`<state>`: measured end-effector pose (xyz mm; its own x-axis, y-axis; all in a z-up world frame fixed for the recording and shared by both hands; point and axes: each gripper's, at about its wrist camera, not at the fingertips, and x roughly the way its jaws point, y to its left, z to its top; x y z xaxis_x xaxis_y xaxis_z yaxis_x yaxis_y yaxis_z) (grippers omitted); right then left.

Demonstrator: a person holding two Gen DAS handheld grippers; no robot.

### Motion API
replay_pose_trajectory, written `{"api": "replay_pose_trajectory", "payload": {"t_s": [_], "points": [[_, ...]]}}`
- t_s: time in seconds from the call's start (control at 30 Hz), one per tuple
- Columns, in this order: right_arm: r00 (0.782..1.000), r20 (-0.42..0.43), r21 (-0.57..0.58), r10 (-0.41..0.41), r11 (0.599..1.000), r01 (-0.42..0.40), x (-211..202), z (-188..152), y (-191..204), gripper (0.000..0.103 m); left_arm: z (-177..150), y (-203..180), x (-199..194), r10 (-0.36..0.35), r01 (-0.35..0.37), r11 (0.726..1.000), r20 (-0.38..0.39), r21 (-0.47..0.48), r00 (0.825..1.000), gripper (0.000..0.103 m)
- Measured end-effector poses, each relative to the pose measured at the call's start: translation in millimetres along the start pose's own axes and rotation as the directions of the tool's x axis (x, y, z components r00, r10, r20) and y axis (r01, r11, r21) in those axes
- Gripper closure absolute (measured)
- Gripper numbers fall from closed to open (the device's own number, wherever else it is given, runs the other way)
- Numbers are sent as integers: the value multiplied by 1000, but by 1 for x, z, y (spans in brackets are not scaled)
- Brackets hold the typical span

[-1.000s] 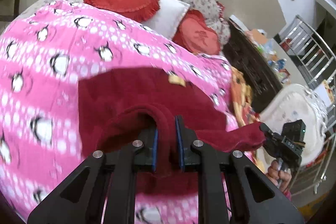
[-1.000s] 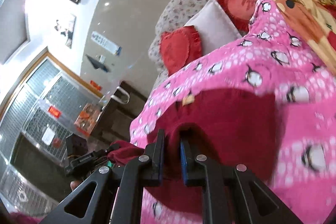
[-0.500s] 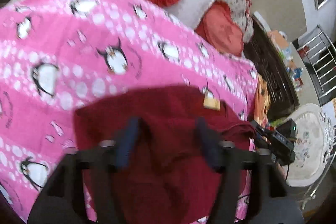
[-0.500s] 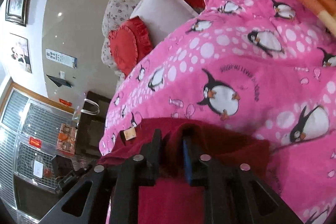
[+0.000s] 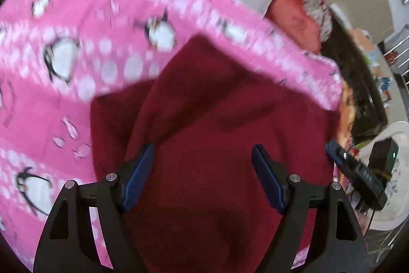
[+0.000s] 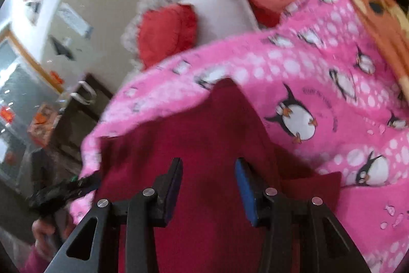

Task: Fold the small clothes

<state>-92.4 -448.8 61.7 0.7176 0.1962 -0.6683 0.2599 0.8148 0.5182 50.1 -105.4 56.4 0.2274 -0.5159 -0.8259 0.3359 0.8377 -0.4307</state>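
Just then we had both jaws opening, left gripper (image 5: 202, 160) wide, right gripper (image 6: 208, 178) narrower, releasing the folded maroon garment (image 5: 217, 119); smoothing it seemed next.

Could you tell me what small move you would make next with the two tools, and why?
Probably lift both tools clear. The left tool and right tool have just been opening and now stand open, with no cloth pinched. The dark red garment lies released on the pink penguin blanket, so backing off would show whether another fold is needed.
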Motion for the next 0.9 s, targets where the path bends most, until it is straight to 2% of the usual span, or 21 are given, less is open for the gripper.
{"api": "replay_pose_trajectory", "payload": {"t_s": [0.1, 0.2, 0.27, 0.33, 0.43, 0.57, 0.6, 0.63, 0.7, 0.77, 0.83, 0.9], "points": [[1000, -10, 37, 15, 999, -15, 8, -1, -10, 61, -6, -1, -2, 8, -9, 1000, 9, 21, 1000, 25], [997, -10, 38, 71, 997, -70, -24, -10, -9, 60, -15, -3, -24, -12, 11, 998, 15, 61, 1000, 25], [993, -25, 23, 117, 993, -116, -50, -27, -11, 58, -27, 3, -41, -31, 28, 996, 34, 82, 999, 25], [995, -36, -16, 93, 995, -94, -74, -53, -14, 57, -42, 11, -55, -42, 38, 995, 47, 90, 998, 25], [993, -79, -12, 87, 996, -89, -91, -90, -21, 57, -60, 24, -62, -49, 46, 997, 40, 59, 998, 25], [988, -117, 5, 100, 995, -100, -81, -120, -22, 57, -82, 39, -66, -78, 78, 997, 31, -10, 996, 25], [987, -124, 3, 103, 995, -104, -76, -123, -21, 61, -86, 40, -66, -79, 80, 997, 30, -16, 996, 25], [986, -132, -6, 106, 994, -108, -71, -127, -19, 74, -91, 41, -66, -78, 79, 997, 22, -16, 997, 25], [990, -125, -50, 65, 996, -71, -64, -129, -14, 92, -96, 39, -67, -77, 77, 997, 9, -7, 997, 25], [993, -109, -90, 45, 994, -55, -73, -126, -9, 95, -102, 40, -73, -82, 82, 997, 8, 8, 997, 25], [997, -78, -133, -8, 991, -2, -87, -122, -8, 98, -107, 40, -78, -100, 99, 995, 14, 25, 995, 25], [997, -73, -117, -37, 993, 29, -94, -118, -19, 98, -111, 39, -77, -110, 110, 993, 6, 42, 994, 25]]}}
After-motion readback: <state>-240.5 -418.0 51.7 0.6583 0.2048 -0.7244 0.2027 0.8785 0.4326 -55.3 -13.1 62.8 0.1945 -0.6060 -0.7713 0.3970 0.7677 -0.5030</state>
